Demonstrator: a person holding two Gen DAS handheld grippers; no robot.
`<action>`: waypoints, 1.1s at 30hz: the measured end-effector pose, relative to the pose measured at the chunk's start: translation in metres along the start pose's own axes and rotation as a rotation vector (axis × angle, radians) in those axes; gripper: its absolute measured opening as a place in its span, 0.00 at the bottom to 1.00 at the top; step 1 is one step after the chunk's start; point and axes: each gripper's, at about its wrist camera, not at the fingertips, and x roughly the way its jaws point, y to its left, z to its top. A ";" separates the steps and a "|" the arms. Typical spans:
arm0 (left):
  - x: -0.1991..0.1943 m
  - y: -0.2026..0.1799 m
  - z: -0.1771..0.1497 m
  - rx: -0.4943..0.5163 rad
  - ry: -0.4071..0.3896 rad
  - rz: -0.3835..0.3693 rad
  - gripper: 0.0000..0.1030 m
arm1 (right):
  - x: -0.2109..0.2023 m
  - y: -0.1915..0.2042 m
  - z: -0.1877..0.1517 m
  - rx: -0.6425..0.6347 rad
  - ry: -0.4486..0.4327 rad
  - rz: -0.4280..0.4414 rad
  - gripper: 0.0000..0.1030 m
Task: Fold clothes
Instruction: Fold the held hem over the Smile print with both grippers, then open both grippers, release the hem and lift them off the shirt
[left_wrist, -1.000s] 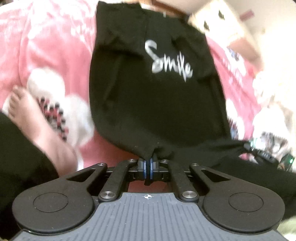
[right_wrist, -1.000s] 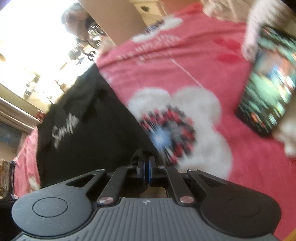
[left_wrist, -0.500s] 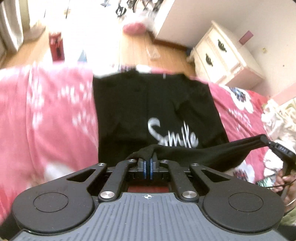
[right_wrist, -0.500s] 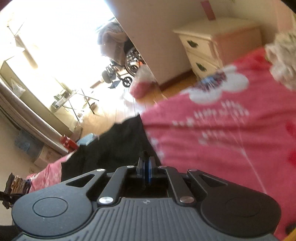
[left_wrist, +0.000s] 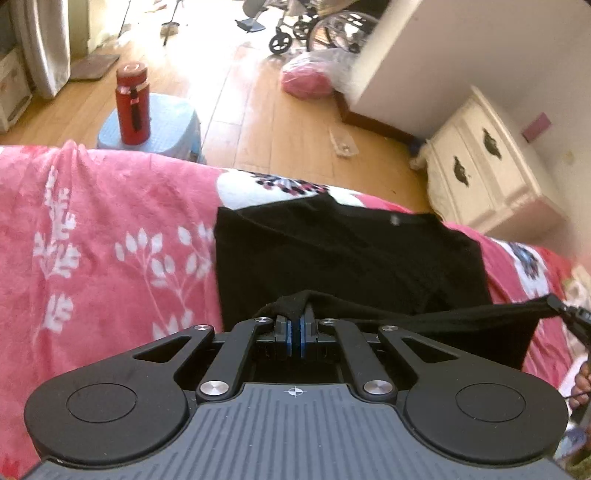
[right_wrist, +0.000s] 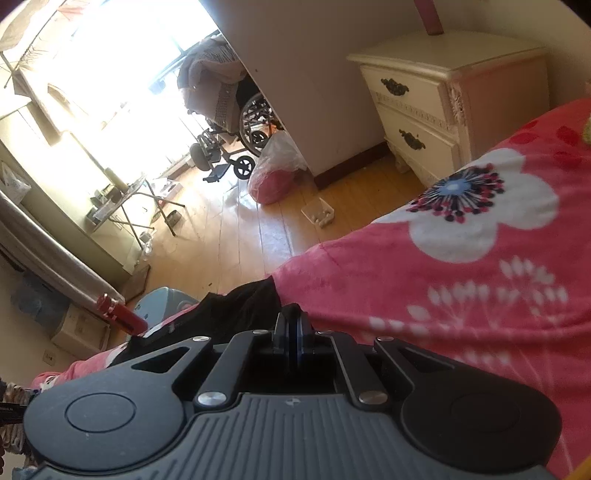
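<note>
While my left gripper (left_wrist: 294, 325) pinches the black cotton T-shirt (left_wrist: 343, 254) hem, only its view shows my right gripper (left_wrist: 565, 314) clamping the far corner.

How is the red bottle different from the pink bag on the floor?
The red bottle is hard-looking and stands upright on a blue stool beside the bed; the pink bag is soft and lumpy, slumped on the wooden floor near the wall. The bottle has a lid; the bag's wrap is clear plastic. Both are reddish.
</note>
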 end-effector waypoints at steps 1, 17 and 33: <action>0.006 0.003 0.002 -0.004 0.003 0.003 0.01 | 0.008 0.000 0.001 -0.003 0.007 -0.002 0.03; 0.034 0.038 0.007 -0.054 0.044 -0.042 0.01 | 0.062 0.008 0.010 -0.005 0.043 0.019 0.03; 0.058 0.065 0.018 -0.158 0.070 0.009 0.31 | 0.114 -0.037 0.004 0.315 0.114 0.106 0.40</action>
